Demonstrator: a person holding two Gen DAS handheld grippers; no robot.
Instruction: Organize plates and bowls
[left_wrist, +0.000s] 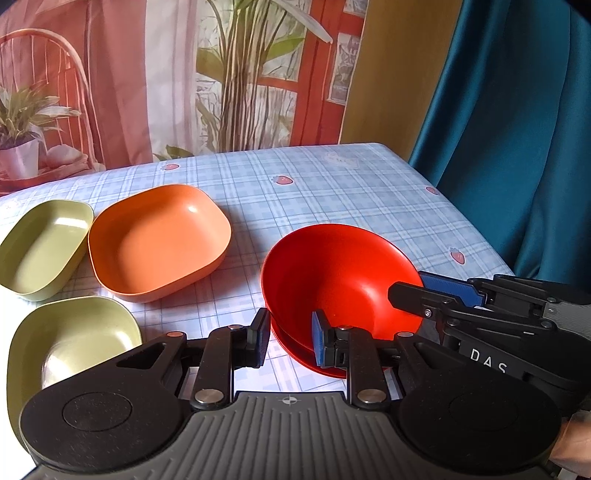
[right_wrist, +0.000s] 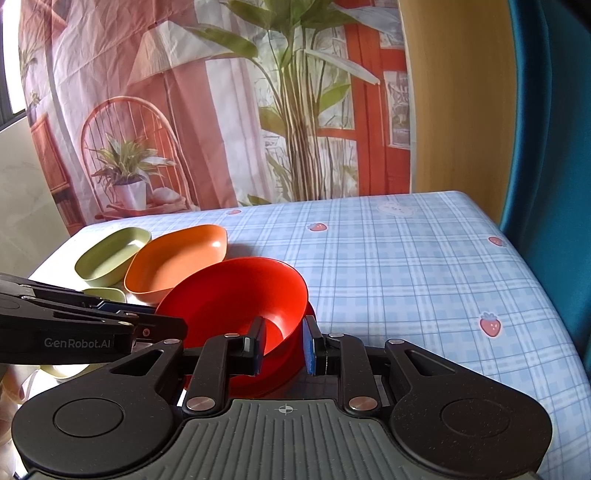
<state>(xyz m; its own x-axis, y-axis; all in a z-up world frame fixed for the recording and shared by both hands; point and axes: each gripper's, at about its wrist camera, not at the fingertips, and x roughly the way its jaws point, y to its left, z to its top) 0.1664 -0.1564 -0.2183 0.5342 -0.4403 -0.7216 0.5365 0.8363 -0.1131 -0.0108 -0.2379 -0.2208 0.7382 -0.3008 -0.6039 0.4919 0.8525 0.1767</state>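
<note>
Both claws were on the red bowl (left_wrist: 332, 273), which sat tilted on a red plate (left_wrist: 295, 350) near the right-hand side of the table (left_wrist: 332, 184). Left claw (left_wrist: 290, 339) was narrow, pinching the bowl's near-left rim: one pad outside the wall, the blue pad inside. Right claw (right_wrist: 282, 345) was also narrow, gripping the near-right rim the same way (its fingers enter the left wrist view from the right at the bowl's edge). The bowl's far rim was lifted, near side down on the plate. Left of it were the orange bowl (left_wrist: 159, 240), well apart from the red one, a green dish (left_wrist: 44, 243) just beside it, and another green bowl (left_wrist: 74, 343) nearer. A printed backdrop (right_wrist: 221, 110) hung behind the table.
</note>
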